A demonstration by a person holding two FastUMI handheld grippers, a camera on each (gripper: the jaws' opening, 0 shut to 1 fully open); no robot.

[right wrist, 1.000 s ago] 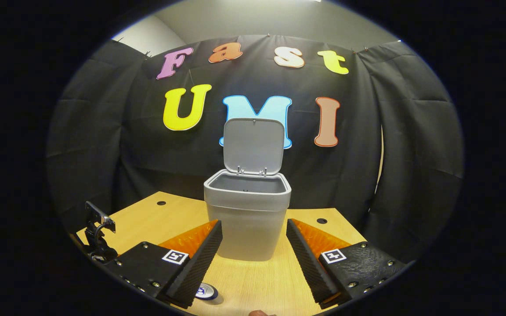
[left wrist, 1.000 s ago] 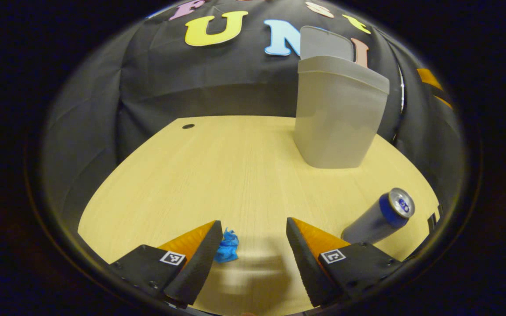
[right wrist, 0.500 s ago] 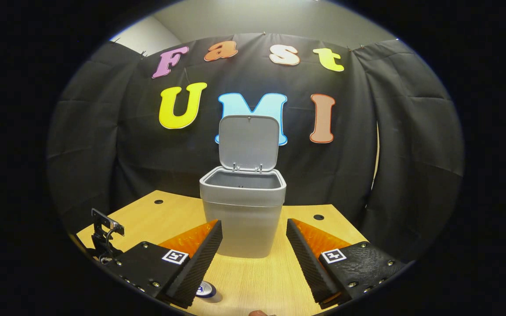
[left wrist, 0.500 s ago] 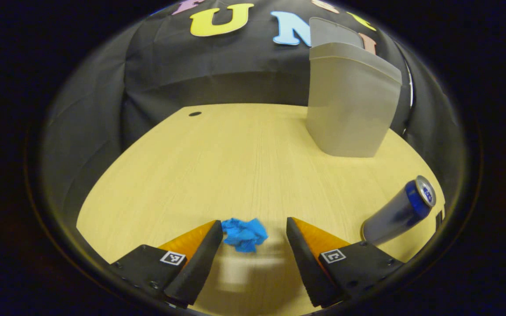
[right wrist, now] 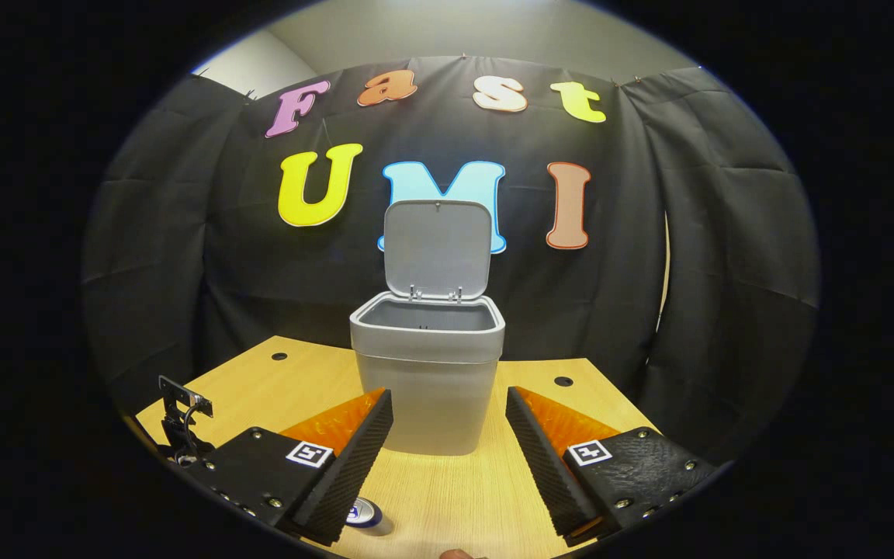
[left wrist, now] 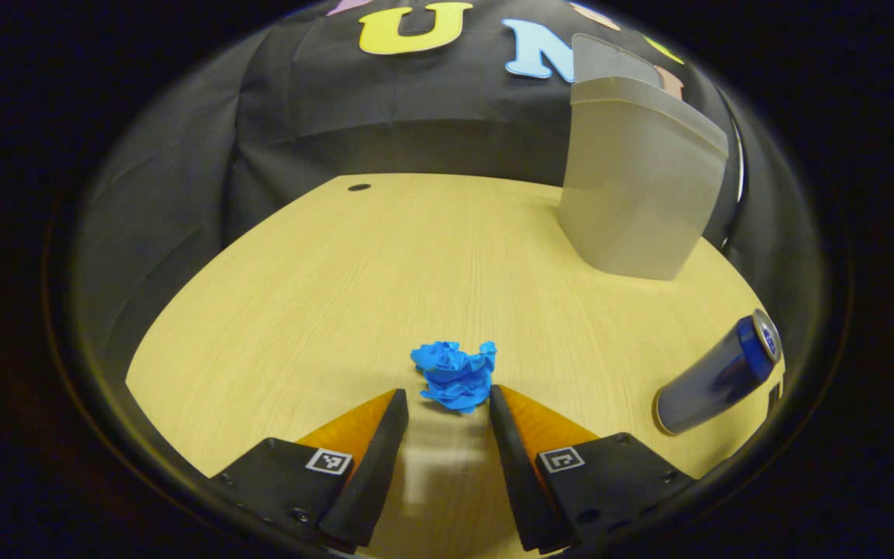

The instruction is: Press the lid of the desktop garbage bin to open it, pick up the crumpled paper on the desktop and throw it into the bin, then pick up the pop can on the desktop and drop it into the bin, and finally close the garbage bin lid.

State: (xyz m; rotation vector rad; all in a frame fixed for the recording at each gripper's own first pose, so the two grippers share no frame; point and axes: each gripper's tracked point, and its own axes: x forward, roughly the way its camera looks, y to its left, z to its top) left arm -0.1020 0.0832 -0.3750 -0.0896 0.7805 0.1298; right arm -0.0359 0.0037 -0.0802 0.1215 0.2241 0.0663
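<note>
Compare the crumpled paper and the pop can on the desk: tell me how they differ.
The crumpled paper is a bright blue, irregular wad; the pop can is a smooth cylinder, dark blue with a silver top. The paper sits just ahead of the left tool, between its fingertips but ungripped; the can stands off to the side, nearer the bin. Both rest on the wooden desk.

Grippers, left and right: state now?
Left gripper: open, holding nothing, fingertips either side of the blue crumpled paper.
Right gripper: open, empty, facing the open bin.
</note>
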